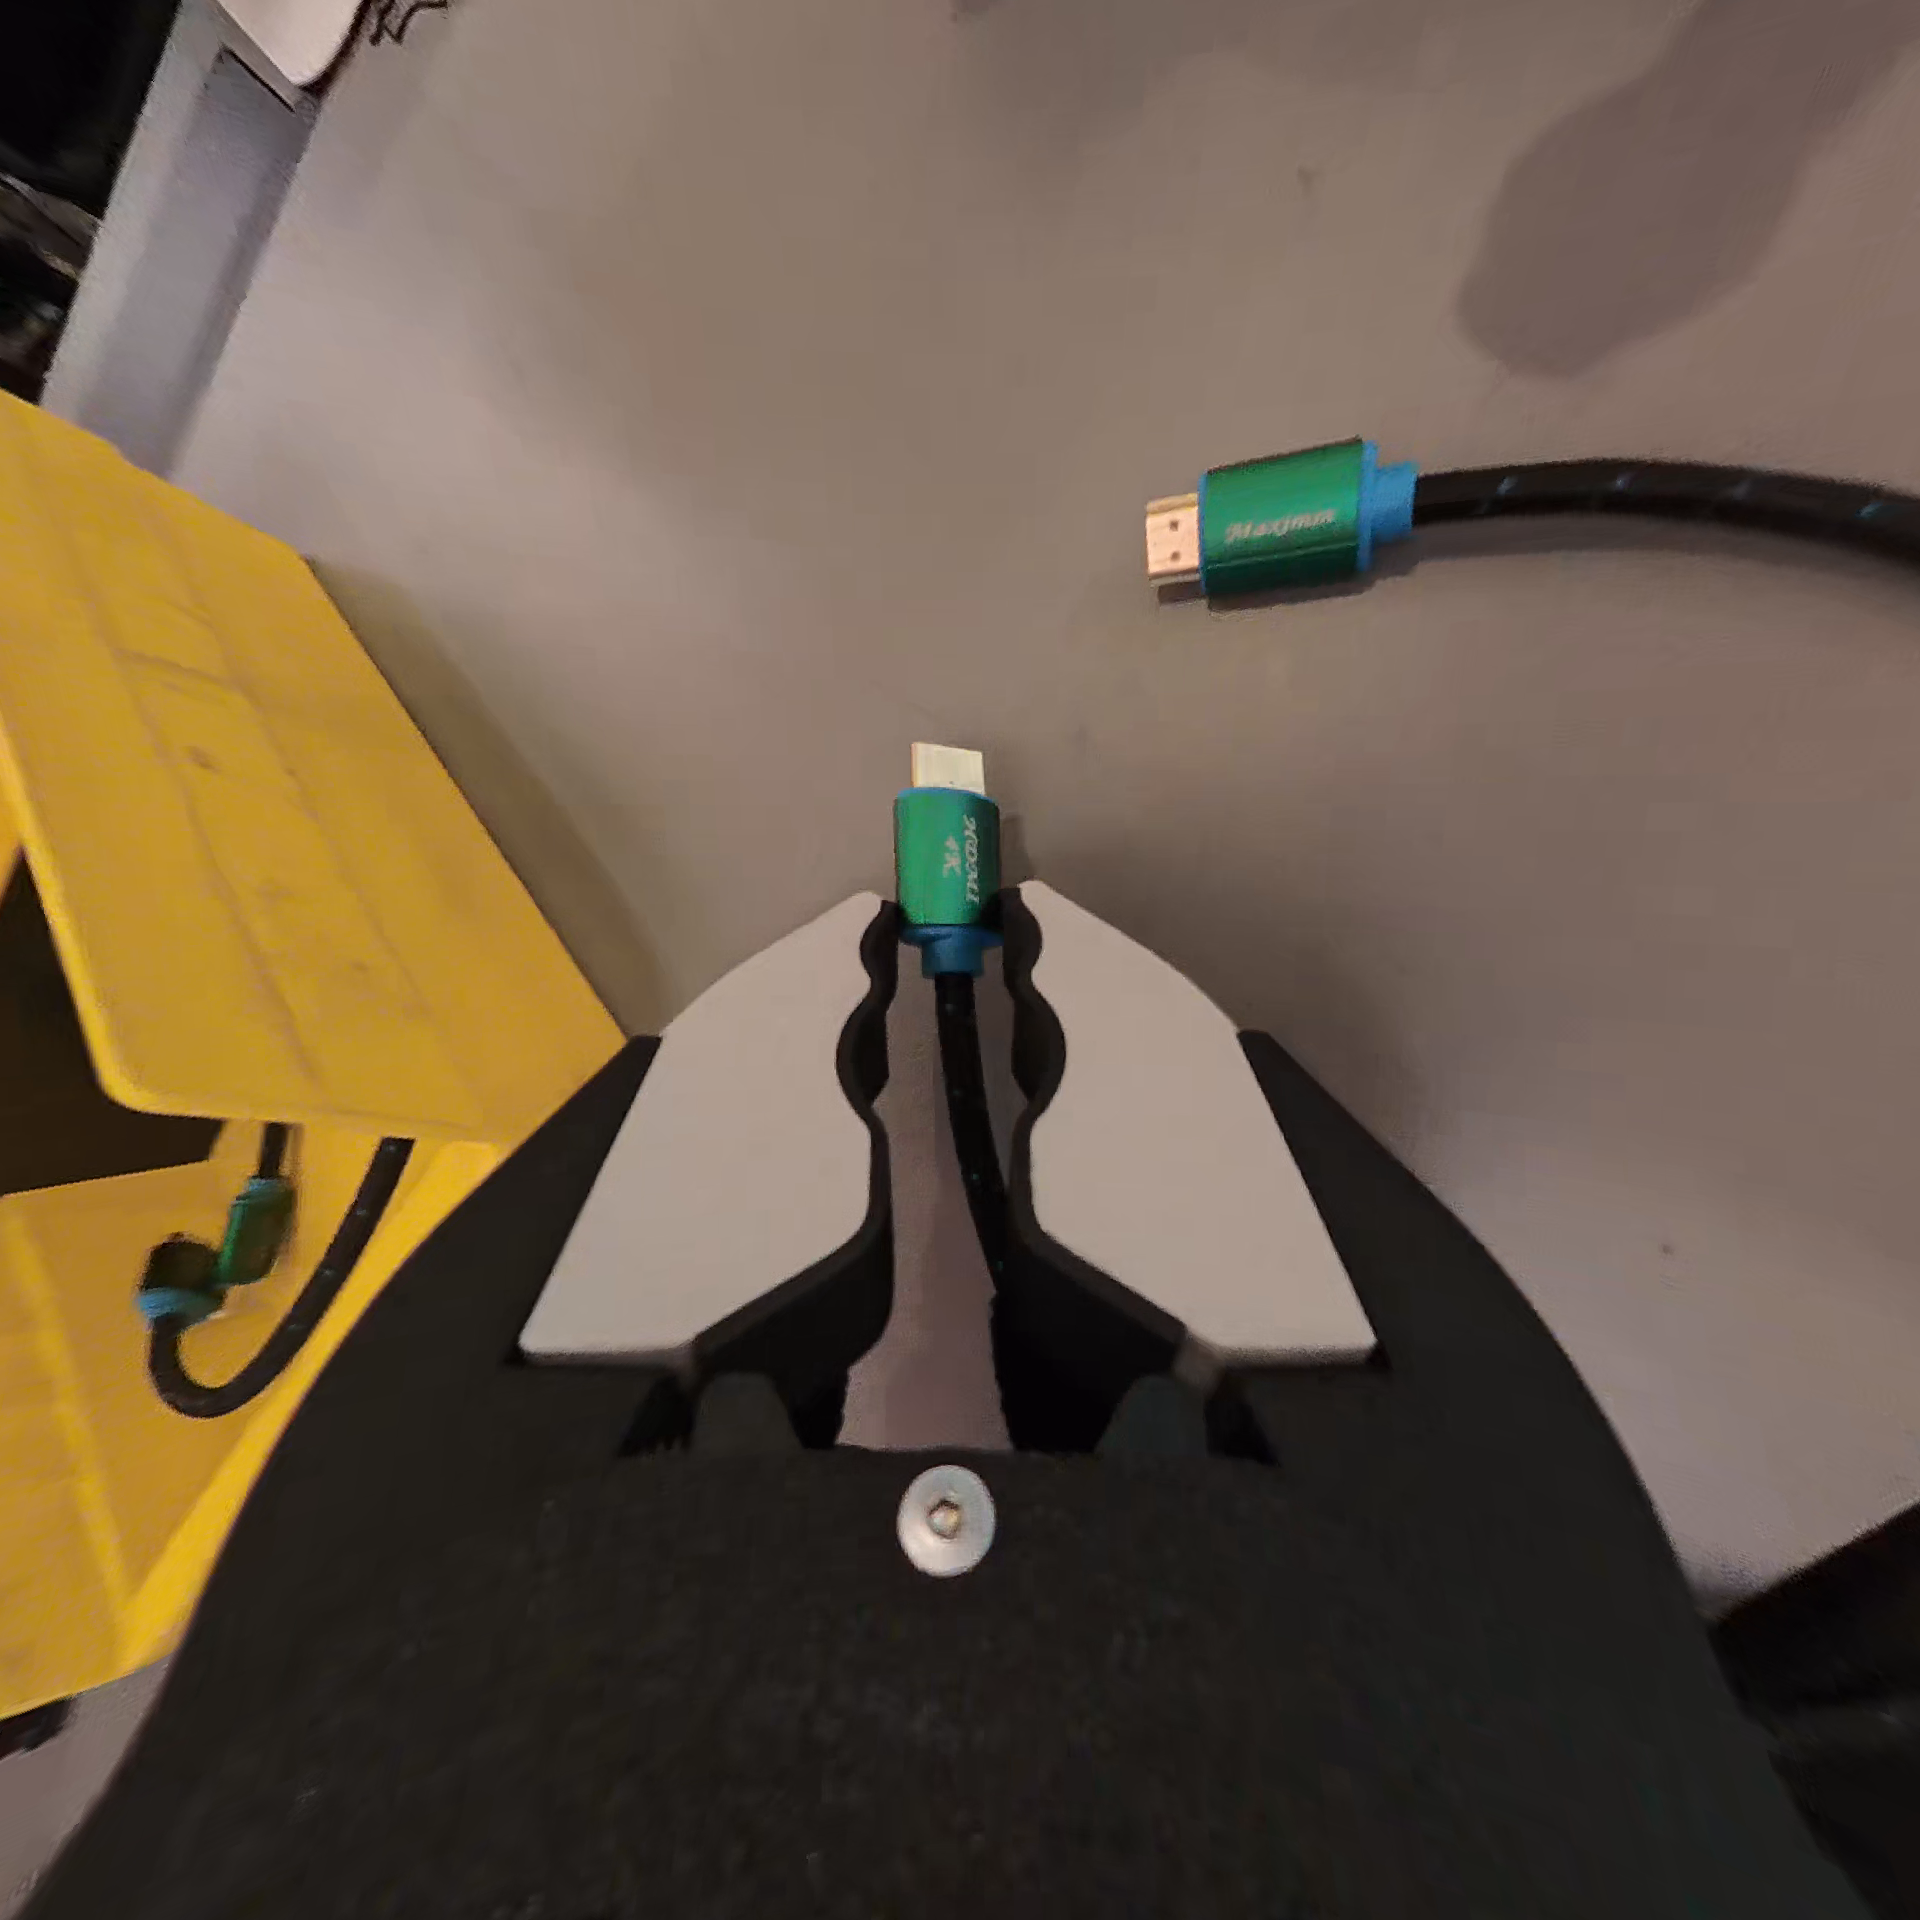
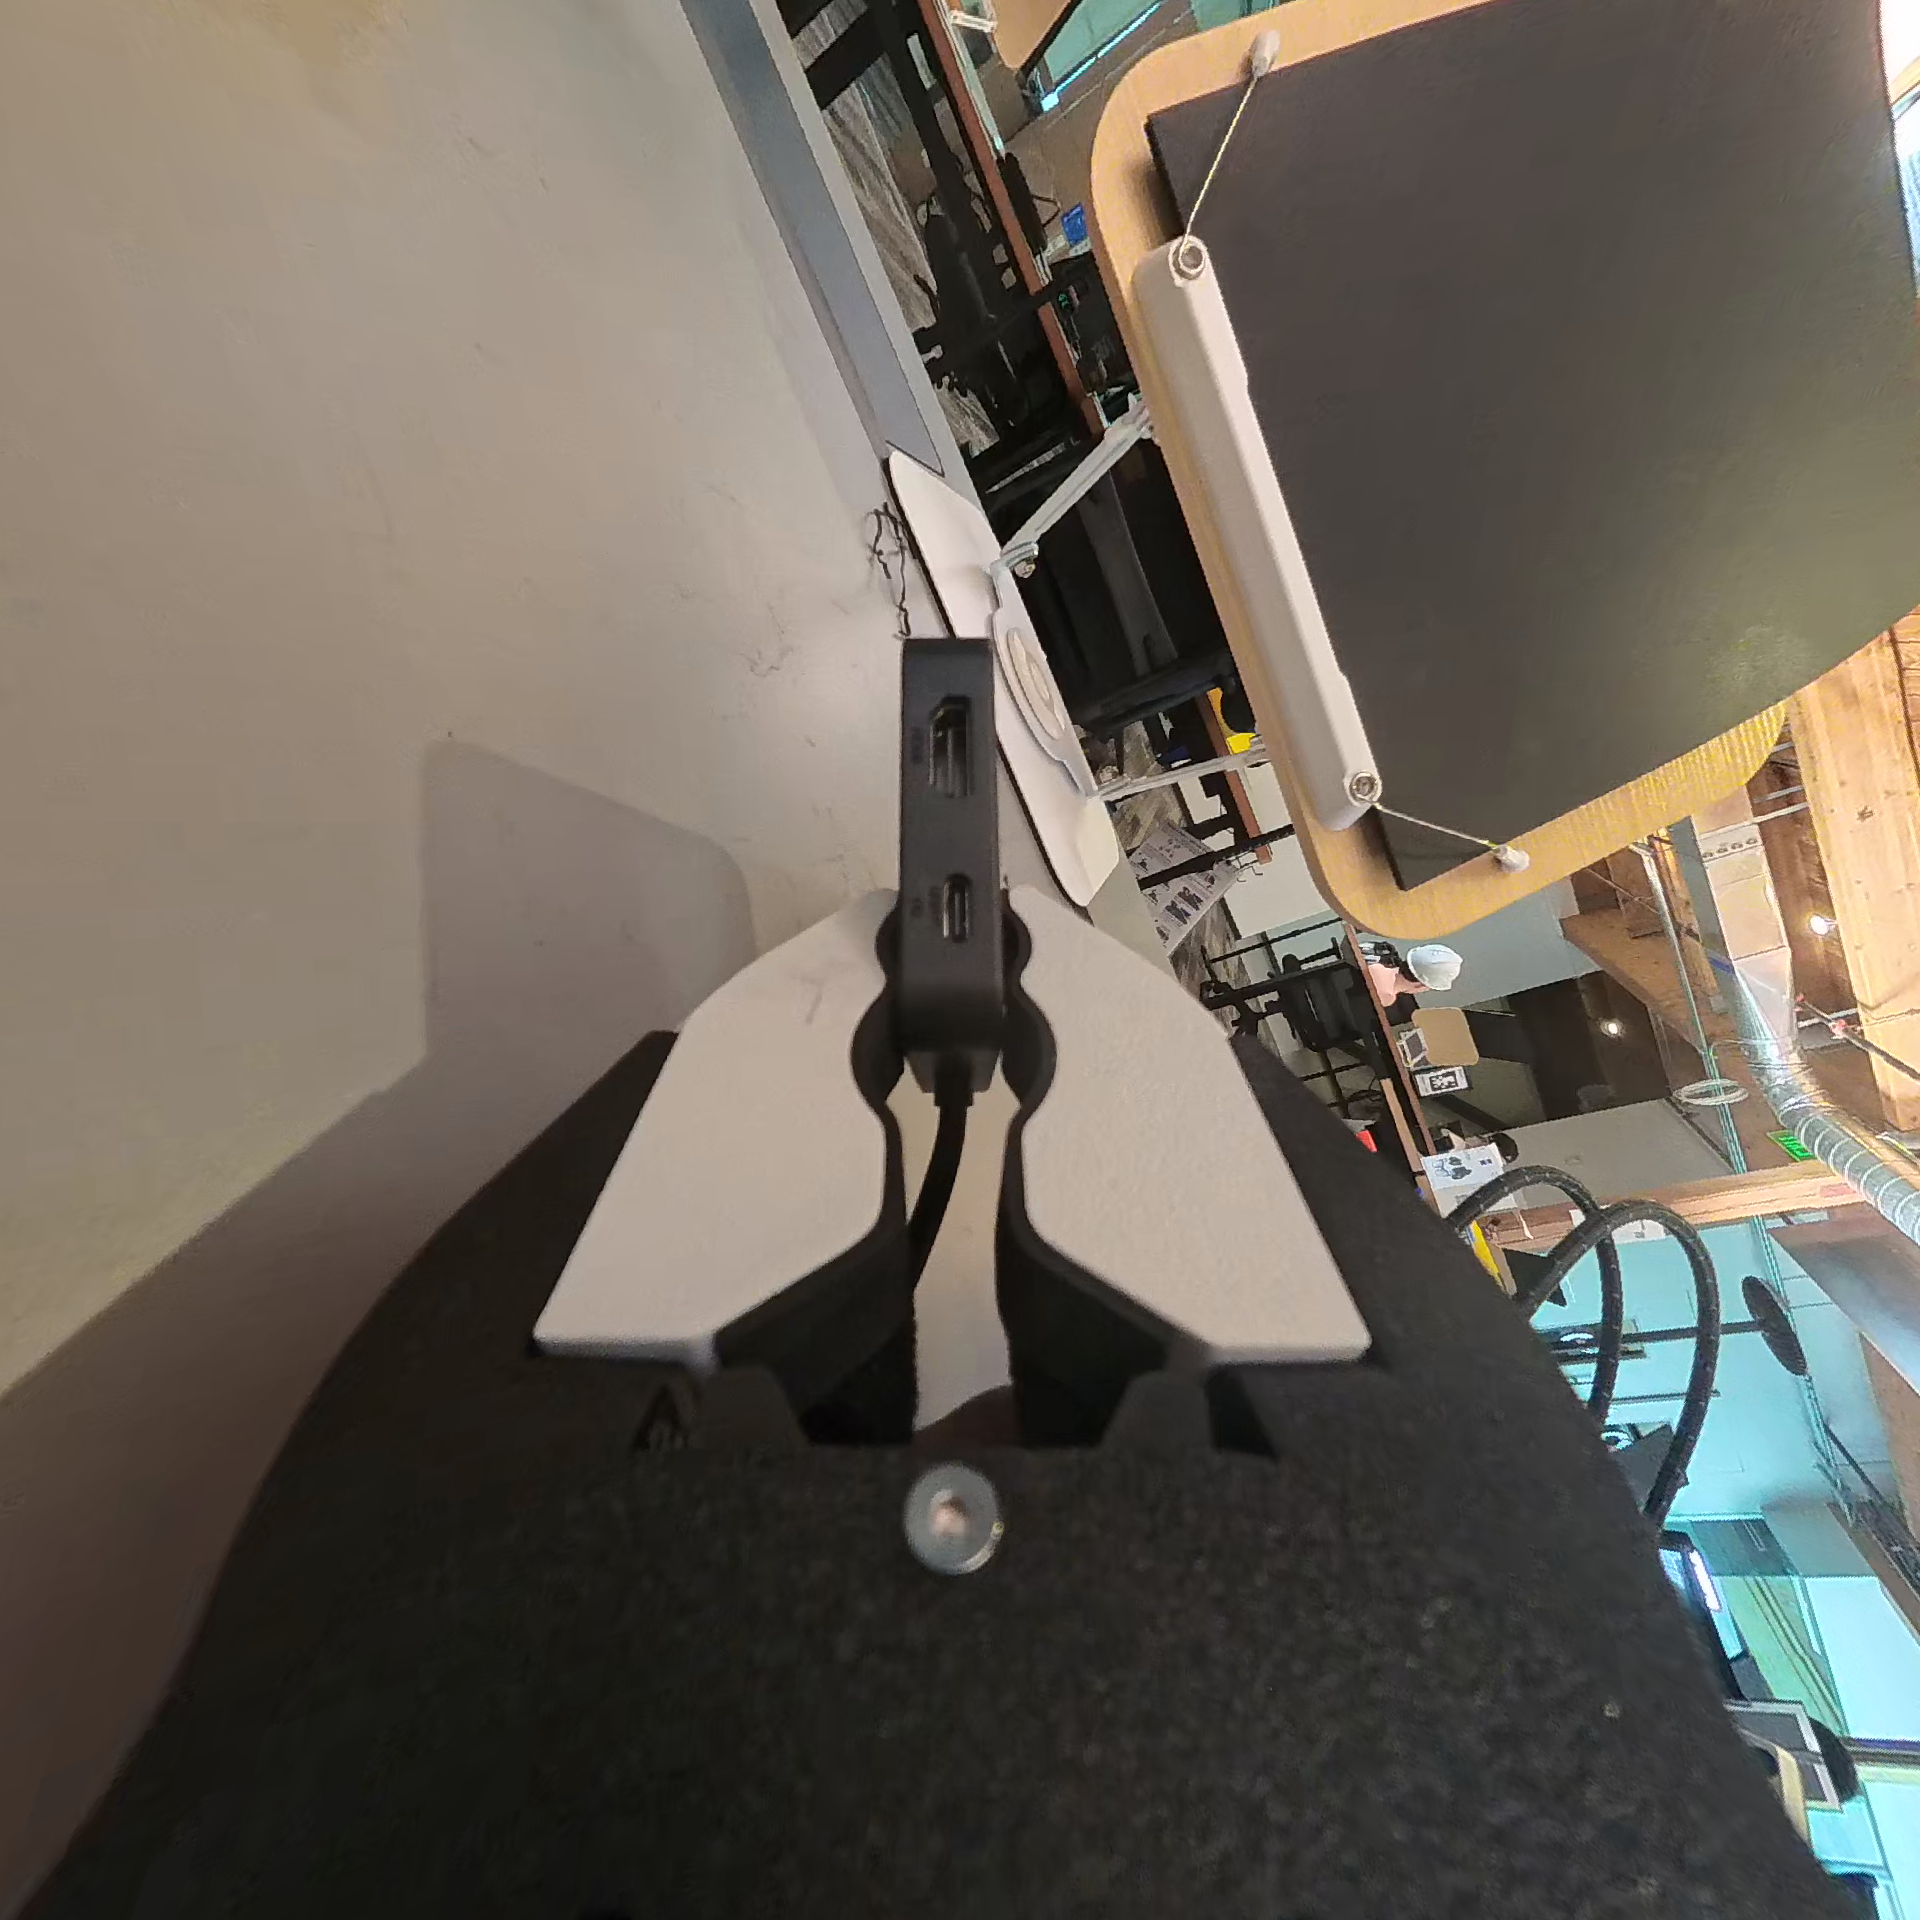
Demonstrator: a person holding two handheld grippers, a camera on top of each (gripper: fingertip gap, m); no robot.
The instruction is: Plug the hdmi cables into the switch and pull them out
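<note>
In the left wrist view my left gripper [image 1: 948, 904] is shut on a green HDMI plug [image 1: 943, 857] with a blue collar. Its gold tip points forward above the grey table [image 1: 727, 416], and its black cable runs back between the fingers. A second green HDMI plug [image 1: 1283, 517] lies on the table ahead to the right, its braided cable curving off right. In the right wrist view my right gripper [image 2: 948, 925] is shut on the black switch [image 2: 951, 831], held on edge with an empty HDMI port and a small oval port facing me. A thin black lead hangs from its rear.
A yellow bin [image 1: 187, 831] stands on the left, with a third green plug and looped cable [image 1: 239, 1247] inside. The right wrist view is tilted: a pale tabletop [image 2: 364, 416] at left, a white mat [image 2: 1018, 686] beyond the switch, a hanging dark panel [image 2: 1507, 416], and looped black cables [image 2: 1621, 1278]. Tip to tip, the grippers are about 25 cm apart.
</note>
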